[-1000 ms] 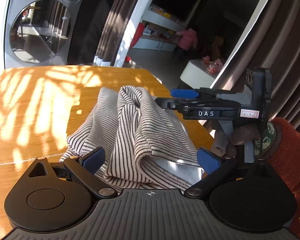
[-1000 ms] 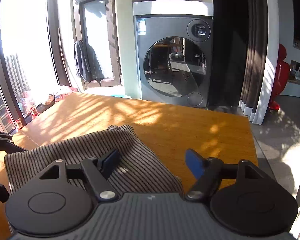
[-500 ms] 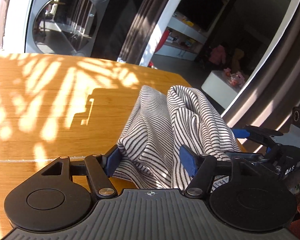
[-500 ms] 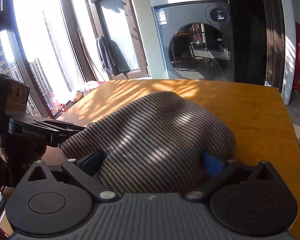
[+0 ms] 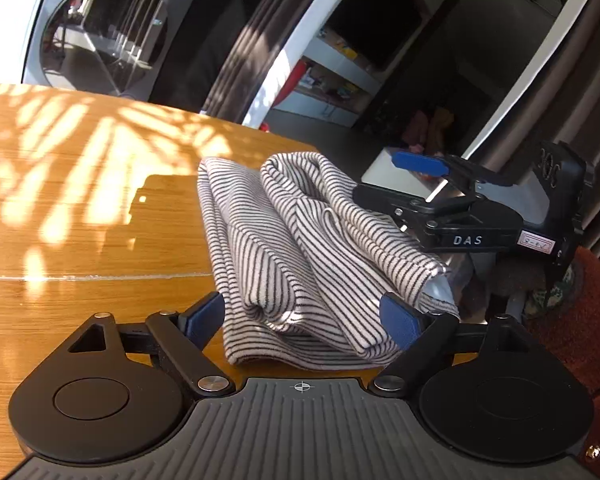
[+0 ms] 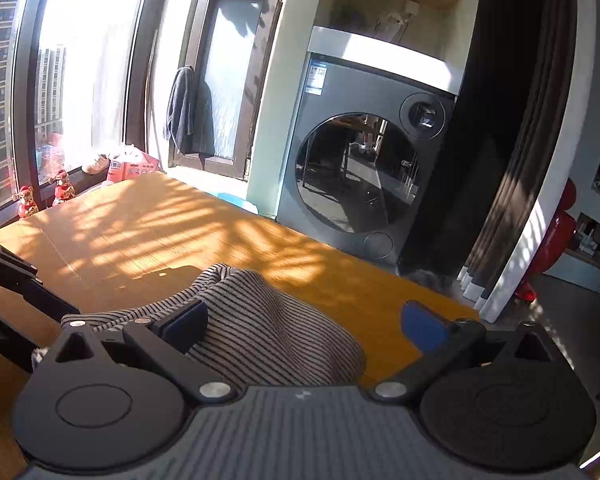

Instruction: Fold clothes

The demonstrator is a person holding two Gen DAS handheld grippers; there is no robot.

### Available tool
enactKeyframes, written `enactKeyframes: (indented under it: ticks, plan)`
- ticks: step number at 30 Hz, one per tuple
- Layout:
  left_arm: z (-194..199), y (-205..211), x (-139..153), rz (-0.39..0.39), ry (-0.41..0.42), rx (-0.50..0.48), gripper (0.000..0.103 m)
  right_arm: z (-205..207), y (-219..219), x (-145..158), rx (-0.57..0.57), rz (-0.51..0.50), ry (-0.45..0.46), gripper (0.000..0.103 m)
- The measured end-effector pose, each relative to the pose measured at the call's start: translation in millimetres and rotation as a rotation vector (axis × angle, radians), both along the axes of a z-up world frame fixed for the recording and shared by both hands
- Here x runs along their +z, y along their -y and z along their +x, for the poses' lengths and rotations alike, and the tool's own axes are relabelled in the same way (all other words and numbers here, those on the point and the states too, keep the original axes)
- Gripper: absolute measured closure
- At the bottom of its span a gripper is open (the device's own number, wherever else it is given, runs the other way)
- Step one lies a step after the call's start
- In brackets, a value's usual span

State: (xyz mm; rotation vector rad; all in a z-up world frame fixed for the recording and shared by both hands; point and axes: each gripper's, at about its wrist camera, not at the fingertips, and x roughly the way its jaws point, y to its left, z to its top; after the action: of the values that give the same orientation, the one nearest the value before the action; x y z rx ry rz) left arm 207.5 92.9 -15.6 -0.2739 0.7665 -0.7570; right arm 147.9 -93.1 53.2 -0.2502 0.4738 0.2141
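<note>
Striped garment bunched up on the desk, both tools around it

Left to right: the left tool has its jaws opening with the folded striped garment sitting between them, on the wooden desk near its right edge. The right tool is spread wide, the cloth by its left pad only, not gripped. Washing machine stands behind the desk.

Black-and-white striped garment; orange, perhaps wooden, table.
</note>
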Motion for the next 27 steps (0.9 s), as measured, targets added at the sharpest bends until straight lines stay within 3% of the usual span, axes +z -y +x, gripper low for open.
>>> enactKeyframes:
  ticks: [4, 6, 8, 11, 18, 21, 25, 27]
  plan:
    - [1, -2, 4, 0.107, 0.052, 0.122, 0.019, -39, 2, 5, -0.027, 0.145, 0.044, 0.0]
    - [-1, 7, 7, 0.175, 0.1, 0.152, 0.022, -48, -1, -5, -0.006, 0.228, -0.019, 0.0]
    - [-5, 17, 10, 0.245, 0.16, 0.165, 0.024, -53, -12, -30, 0.022, 0.246, -0.109, 0.0]
    - [-14, 29, 15, 0.297, 0.21, 0.159, 0.024, -67, -29, -47, 0.003, 0.137, -0.012, 0.0]
    - [-25, 32, 25, 0.308, 0.223, 0.159, 0.023, -64, -46, -50, -0.014, 0.046, -0.009, 0.0]
    - [-25, 30, 29, 0.289, 0.207, 0.162, 0.023, -76, -58, -41, 0.029, -0.019, 0.058, 0.0]
    - [-19, 26, 29, 0.271, 0.179, 0.167, 0.023, -87, -95, -50, 0.154, -0.206, 0.1, 0.0]
    - [-14, 25, 28, 0.263, 0.162, 0.168, 0.025, -83, -108, -65, 0.139, -0.305, 0.098, 0.0]
